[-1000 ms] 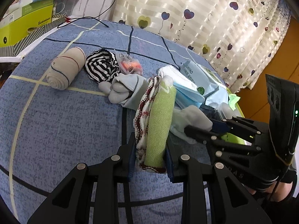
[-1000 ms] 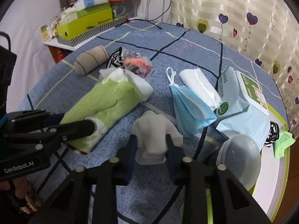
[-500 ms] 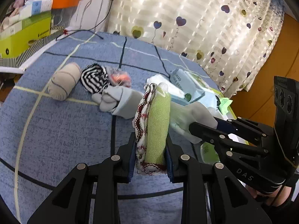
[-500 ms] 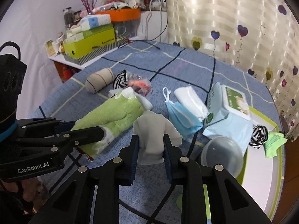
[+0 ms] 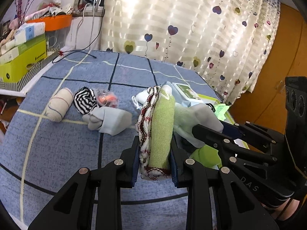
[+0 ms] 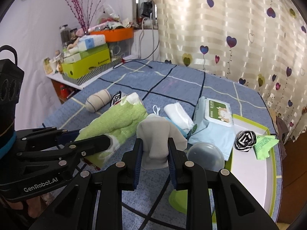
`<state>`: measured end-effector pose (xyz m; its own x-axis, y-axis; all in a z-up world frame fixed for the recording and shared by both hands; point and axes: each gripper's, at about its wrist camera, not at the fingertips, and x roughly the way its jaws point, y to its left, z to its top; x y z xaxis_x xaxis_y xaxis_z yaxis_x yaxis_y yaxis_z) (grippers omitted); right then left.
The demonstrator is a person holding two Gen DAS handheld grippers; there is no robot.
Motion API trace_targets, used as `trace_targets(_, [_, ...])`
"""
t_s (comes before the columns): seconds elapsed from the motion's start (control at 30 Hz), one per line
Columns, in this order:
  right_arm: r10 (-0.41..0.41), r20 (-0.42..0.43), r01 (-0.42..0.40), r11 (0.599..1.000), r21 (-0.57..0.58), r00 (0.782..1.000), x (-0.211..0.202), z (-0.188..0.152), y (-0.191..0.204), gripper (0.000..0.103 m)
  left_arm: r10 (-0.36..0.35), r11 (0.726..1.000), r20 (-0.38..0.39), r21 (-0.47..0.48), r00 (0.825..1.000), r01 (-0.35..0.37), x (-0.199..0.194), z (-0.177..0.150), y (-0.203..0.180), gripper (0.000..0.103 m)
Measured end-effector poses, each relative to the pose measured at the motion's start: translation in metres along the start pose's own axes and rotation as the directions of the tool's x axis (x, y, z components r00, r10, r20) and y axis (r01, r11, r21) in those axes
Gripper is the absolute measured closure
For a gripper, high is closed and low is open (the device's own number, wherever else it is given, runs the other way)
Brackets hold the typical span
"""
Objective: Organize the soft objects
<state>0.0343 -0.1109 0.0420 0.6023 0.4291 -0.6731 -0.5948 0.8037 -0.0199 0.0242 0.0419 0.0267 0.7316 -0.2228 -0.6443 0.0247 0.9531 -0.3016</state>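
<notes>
- The left gripper (image 5: 154, 164) is clenched on a rolled green towel (image 5: 161, 132) with a white, red-patterned edge; the roll stands between both pads and juts forward, clear of the blue checked surface (image 5: 57, 149).
- The right gripper (image 6: 155, 160) is clenched on a grey sock (image 6: 156, 140), whose cloth bunches above the pads and hangs a little below them.
- The two grippers sit side by side: in the left wrist view the sock touches the towel's right side.
- Only the left wrist view shows a pair of grey socks (image 5: 109, 119) lying on the surface, with a striped black-and-white bundle (image 5: 85, 101) and a small orange packet (image 5: 107, 99) just behind them.
- Only the right wrist view shows a green-rimmed white tray (image 6: 249, 170) holding a striped ball (image 6: 246, 140), a clear round lid (image 6: 206, 156), and the whole wet-wipes pack (image 6: 213, 122) beside a folded white cloth (image 6: 179, 116).
- A rolled beige bandage (image 5: 59, 105) lies at the left in both views.
</notes>
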Motion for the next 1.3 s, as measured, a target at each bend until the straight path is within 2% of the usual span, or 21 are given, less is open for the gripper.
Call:
trace_targets(0.4, [-0.003, 0.067, -0.001, 0.998, 0.057, 0.998, -0.031, -0.009, -0.023, 0.079, -0.017, 0.999, 0.031, 0.044, 0.999, 0.015, -0.006, 0.005, -0.032, 0.075])
trace_targets(0.9, [-0.093, 0.102, 0.077, 0.986, 0.149, 0.990, -0.061, -0.026, -0.066, 0.079, -0.090, 0.987, 0.017, 0.134, 0.996, 0.087, 0.011, 0.017, -0.091, 0.075])
trace_targets(1.3, [-0.141, 0.114, 0.117, 0.974, 0.194, 0.983, -0.076, -0.033, -0.094, 0.079, -0.136, 0.978, 0.009, 0.163, 0.991, 0.132, 0.020, 0.027, -0.118, 0.075])
